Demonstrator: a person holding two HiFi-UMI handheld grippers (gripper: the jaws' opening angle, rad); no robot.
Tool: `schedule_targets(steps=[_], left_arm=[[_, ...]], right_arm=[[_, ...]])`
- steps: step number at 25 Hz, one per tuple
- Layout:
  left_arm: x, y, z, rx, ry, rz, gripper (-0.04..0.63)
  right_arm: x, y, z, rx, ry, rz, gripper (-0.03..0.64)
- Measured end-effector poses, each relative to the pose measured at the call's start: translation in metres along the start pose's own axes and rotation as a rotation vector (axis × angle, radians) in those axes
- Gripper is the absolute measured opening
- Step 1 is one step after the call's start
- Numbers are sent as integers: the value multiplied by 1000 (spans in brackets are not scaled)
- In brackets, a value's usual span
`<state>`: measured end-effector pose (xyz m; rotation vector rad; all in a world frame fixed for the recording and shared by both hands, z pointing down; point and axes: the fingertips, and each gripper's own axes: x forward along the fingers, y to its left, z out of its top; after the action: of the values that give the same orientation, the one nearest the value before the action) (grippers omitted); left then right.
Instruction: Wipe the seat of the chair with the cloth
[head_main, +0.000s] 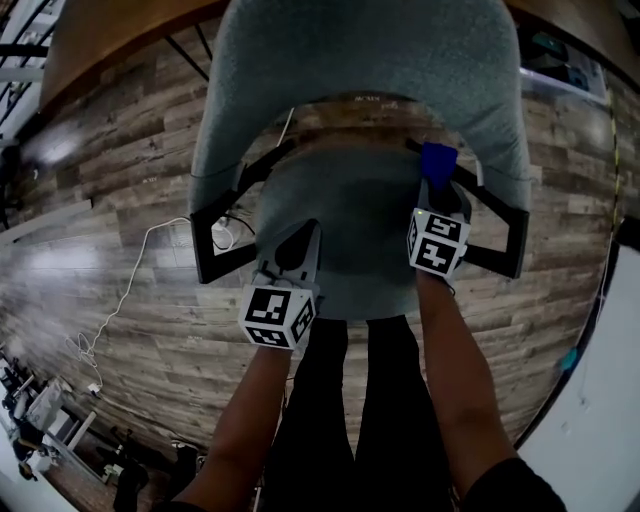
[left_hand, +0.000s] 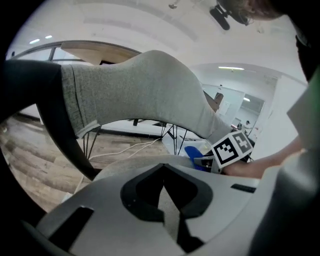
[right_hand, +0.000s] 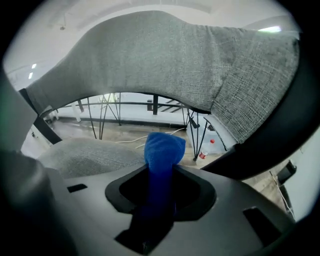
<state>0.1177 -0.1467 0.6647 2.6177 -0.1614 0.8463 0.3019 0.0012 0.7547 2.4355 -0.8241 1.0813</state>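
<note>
Right tongs (right_hand: 160, 192) pinch the blue cloth (right_hand: 165, 147) above the grey chair seat (head_main: 360, 205); left tongs (left_hand: 162, 187), alongside, are pressed together, empty.

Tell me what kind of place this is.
Probably an office or workroom: wood-plank floor, a white cable trailing across it, and black metal furniture legs behind the grey chair.

The chair seat (head_main: 360, 215) and backrest (right_hand: 165, 55) are covered in grey woven fabric, matt, with a coarse visible weave. The armrests (head_main: 215, 245) are black and smooth with a dull sheen. The cloth (right_hand: 161, 147) is blue, soft and fuzzy. The left gripper (left_hand: 163, 172) and right gripper (right_hand: 160, 175) have smooth matt grey plastic shells with black inner faces. The floor (head_main: 120, 190) is wood plank, glossy at the left
</note>
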Motion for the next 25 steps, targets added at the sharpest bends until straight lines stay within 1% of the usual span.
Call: schedule_targets(steps=[2, 3, 5, 9, 12, 17, 20, 25], left_arm=[[-6, 8, 0, 72, 4, 37, 2], [-7, 9, 0, 80, 0, 44, 2], [-8, 8, -3, 50, -10, 47, 2], [-18, 11, -10, -9, -25, 72, 2], [-31, 18, -16, -46, -36, 94, 2], [-58, 42, -30, -65, -38, 133, 2], [-75, 59, -47, -84, -20, 150, 2], [-98, 77, -72, -122, 0, 167, 2]], right_arm=[[-1, 6, 2, -17, -24, -15, 130], [-3, 10, 5, -29, -40, -14, 130], [-10, 25, 13, -28, -68, 22, 130], [-26, 85, 20, -4, -102, 158, 130], [-41, 143, 21, -35, -116, 260, 130], [-61, 230, 11, -91, -105, 401, 130], [-69, 262, 3, -106, -83, 446, 130], [-72, 294, -11, -138, -48, 482, 130]])
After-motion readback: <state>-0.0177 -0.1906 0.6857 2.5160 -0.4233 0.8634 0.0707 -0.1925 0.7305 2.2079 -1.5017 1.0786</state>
